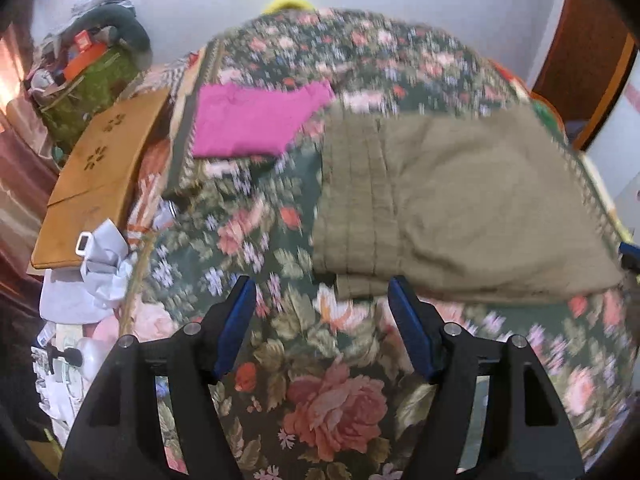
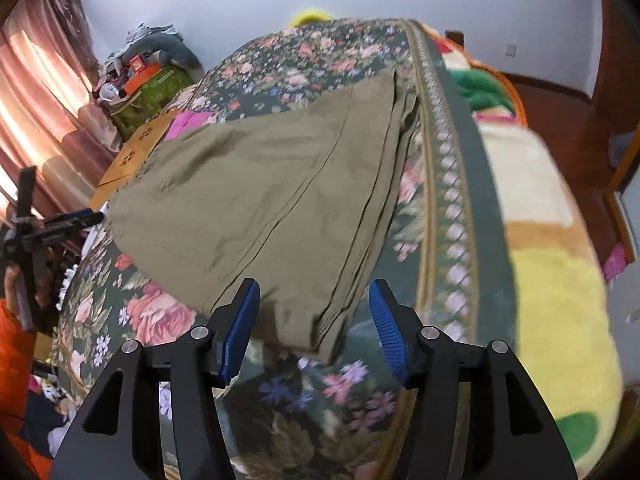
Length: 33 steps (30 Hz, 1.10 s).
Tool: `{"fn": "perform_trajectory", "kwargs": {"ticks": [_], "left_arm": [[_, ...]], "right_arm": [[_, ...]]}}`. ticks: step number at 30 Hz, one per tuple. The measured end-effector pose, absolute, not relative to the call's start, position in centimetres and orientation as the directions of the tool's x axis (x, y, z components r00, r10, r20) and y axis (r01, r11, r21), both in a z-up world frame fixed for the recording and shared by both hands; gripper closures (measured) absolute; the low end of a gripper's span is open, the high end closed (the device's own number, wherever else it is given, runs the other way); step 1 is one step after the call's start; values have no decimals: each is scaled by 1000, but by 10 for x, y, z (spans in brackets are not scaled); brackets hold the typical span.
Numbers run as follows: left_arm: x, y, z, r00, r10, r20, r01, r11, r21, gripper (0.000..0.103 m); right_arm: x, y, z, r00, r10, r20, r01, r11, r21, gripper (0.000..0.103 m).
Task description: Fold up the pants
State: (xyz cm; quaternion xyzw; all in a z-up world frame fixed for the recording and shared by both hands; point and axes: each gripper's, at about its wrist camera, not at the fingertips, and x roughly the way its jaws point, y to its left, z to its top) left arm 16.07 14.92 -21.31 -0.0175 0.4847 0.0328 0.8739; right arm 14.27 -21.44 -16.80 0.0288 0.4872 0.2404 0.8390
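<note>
Olive-green pants (image 1: 452, 204) lie folded in layers on the floral bed cover (image 1: 320, 392). In the right wrist view the pants (image 2: 260, 200) spread wide at the left and narrow toward me. My left gripper (image 1: 322, 292) is open and empty, its fingertips just short of the pants' near left corner. My right gripper (image 2: 314, 300) is open and empty, its blue pads either side of the narrow near end of the pants, above the cloth. The left gripper also shows at the left edge of the right wrist view (image 2: 76, 216).
A folded magenta garment (image 1: 256, 120) lies on the bed beyond the pants. A wooden board (image 1: 100, 176) and a cluttered green basket (image 1: 92, 88) stand left of the bed. A yellow and cream blanket (image 2: 552, 280) lies along the bed's right side.
</note>
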Motion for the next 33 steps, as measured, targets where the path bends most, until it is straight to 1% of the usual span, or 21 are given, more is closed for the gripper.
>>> {"fn": "perform_trajectory", "kwargs": {"ticks": [6, 9, 12, 14, 18, 20, 22, 26, 33], "left_arm": [[184, 150, -176, 594, 42, -803, -80, 997, -7, 33], [200, 147, -169, 603, 55, -796, -81, 997, 8, 33], [219, 148, -167, 603, 40, -796, -83, 996, -13, 33], [231, 148, -169, 597, 28, -801, -84, 996, -28, 32], [257, 143, -180, 571, 66, -818, -92, 996, 17, 32], [268, 143, -187, 559, 59, -827, -91, 996, 9, 30], [281, 142, -195, 550, 42, -834, -93, 996, -11, 25], [304, 141, -208, 534, 40, -845, -88, 996, -9, 24], [338, 145, -234, 481, 40, -876, -84, 996, 0, 23]], "right_arm": [[168, -218, -143, 489, 426, -762, -393, 887, 244, 45], [185, -220, -137, 516, 426, -743, -389, 889, 240, 44], [207, -220, -134, 538, 423, -729, -386, 892, 233, 44], [223, -219, -133, 548, 421, -723, -386, 894, 228, 44], [255, -219, -140, 542, 429, -723, -381, 892, 244, 44], [271, -217, -145, 540, 431, -723, -382, 891, 245, 44], [287, -214, -151, 539, 435, -721, -392, 887, 243, 44], [324, -208, -165, 519, 425, -741, -394, 889, 234, 44], [380, -204, -197, 450, 428, -784, -355, 891, 283, 44]]}}
